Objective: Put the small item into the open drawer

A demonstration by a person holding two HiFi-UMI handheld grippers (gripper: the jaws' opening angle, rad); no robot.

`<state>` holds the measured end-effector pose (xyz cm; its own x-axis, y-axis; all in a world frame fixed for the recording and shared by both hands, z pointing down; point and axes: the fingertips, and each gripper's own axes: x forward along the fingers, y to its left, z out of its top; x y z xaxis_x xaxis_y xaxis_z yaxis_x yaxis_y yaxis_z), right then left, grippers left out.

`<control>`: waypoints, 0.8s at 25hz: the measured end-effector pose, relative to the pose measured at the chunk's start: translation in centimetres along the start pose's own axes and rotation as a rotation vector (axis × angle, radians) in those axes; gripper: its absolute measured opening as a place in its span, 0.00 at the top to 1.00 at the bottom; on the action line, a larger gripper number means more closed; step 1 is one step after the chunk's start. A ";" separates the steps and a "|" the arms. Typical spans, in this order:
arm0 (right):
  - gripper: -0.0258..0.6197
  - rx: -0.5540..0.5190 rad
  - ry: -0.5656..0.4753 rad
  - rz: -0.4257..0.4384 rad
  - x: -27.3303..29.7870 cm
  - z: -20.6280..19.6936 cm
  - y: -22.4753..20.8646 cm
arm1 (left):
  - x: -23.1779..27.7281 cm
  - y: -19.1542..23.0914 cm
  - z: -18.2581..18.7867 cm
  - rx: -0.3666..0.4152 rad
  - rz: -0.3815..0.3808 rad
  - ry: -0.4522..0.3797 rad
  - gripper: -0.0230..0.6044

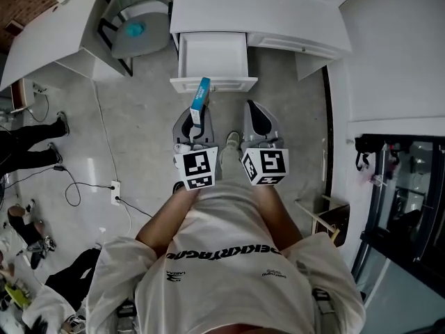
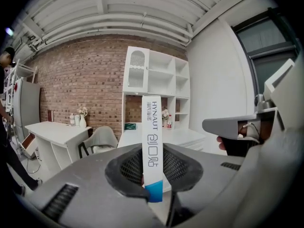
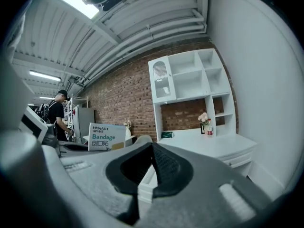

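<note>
**Left gripper** (image 2: 153, 166): jaws clamped on the bandage box (image 2: 153, 141). The dark ribbed pads press on its two broad faces near the blue lower end. The box stands upright, its narrow printed side towards the left gripper view.

**Bandage box** (task item), head view (image 1: 201, 100): white with a blue end, leaning a little. It is held in the air above the floor (image 1: 139, 138), with its upper end just at the front panel of the open drawer (image 1: 213, 84). It is not inside the drawer. Its broad printed face shows in the right gripper view (image 3: 107, 137).

**Right gripper** (image 3: 151, 148): jaw tips together, nothing between them. In the head view it is level with the left gripper (image 1: 197, 122) and just beside it, pointing at the same drawer.

**Marker cubes**: one on each gripper (image 1: 196, 168) (image 1: 266, 165), close to the person's white shirt (image 1: 229, 263).

**Open drawer**: white, pulled out from the front edge of the white cabinet (image 1: 257, 9), at its left end. The interior looks bare.

**Surroundings**:
- Grey chair (image 1: 139, 23), left of the cabinet.
- White shelf unit (image 2: 156, 75) against a brick wall (image 2: 80, 80).
- Power strip with its cable (image 1: 115, 190), on the floor.
- A second person in dark clothing (image 3: 59, 113), at the far left.
</note>
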<state>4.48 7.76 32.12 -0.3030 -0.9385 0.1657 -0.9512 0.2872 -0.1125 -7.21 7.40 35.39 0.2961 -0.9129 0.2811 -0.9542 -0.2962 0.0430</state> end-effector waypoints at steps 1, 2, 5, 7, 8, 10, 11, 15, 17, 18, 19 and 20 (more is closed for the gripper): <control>0.96 0.002 0.003 0.005 1.2 0.1 -1.2 | 1.5 -0.2 0.1 -0.003 0.009 0.007 0.86; 0.96 0.005 0.009 0.011 2.4 0.1 -2.3 | 3.1 -0.4 0.2 -0.005 0.018 0.016 0.86; 0.96 0.019 0.044 0.033 5.9 -0.3 -5.5 | 7.5 -1.1 0.1 -0.011 0.038 0.057 0.86; 0.96 0.026 0.070 0.050 8.1 -0.7 -7.2 | 10.1 -1.6 0.2 -0.012 0.052 0.081 0.86; 0.96 0.030 0.078 0.059 9.1 -0.8 -7.9 | 11.3 -1.8 0.3 -0.013 0.059 0.091 0.86; 0.96 0.035 0.092 0.079 10.8 -1.0 -9.1 | 13.4 -2.0 0.2 -0.015 0.073 0.109 0.86; 0.96 0.037 0.100 0.088 11.6 -1.3 -9.6 | 14.2 -2.0 0.0 -0.016 0.081 0.119 0.86; 0.96 0.047 0.136 0.118 14.6 -2.6 -11.3 | 17.4 -1.8 -0.9 -0.031 0.114 0.155 0.86; 0.96 0.054 0.153 0.127 15.7 -3.2 -12.0 | 18.5 -1.7 -1.3 -0.038 0.127 0.171 0.86; 0.96 0.056 0.161 0.132 16.2 -3.4 -12.2 | 19.0 -1.7 -1.5 -0.041 0.132 0.179 0.86; 0.96 0.057 0.169 0.136 16.7 -3.7 -12.4 | 19.5 -1.6 -1.7 -0.045 0.136 0.188 0.86; 0.96 0.057 0.176 0.140 17.2 -3.9 -12.6 | 20.0 -1.5 -2.0 -0.048 0.139 0.197 0.86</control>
<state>11.03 -11.27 40.24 -0.4420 -0.8408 0.3125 -0.8959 0.3961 -0.2012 0.02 -9.88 42.84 0.1516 -0.8703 0.4685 -0.9875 -0.1535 0.0345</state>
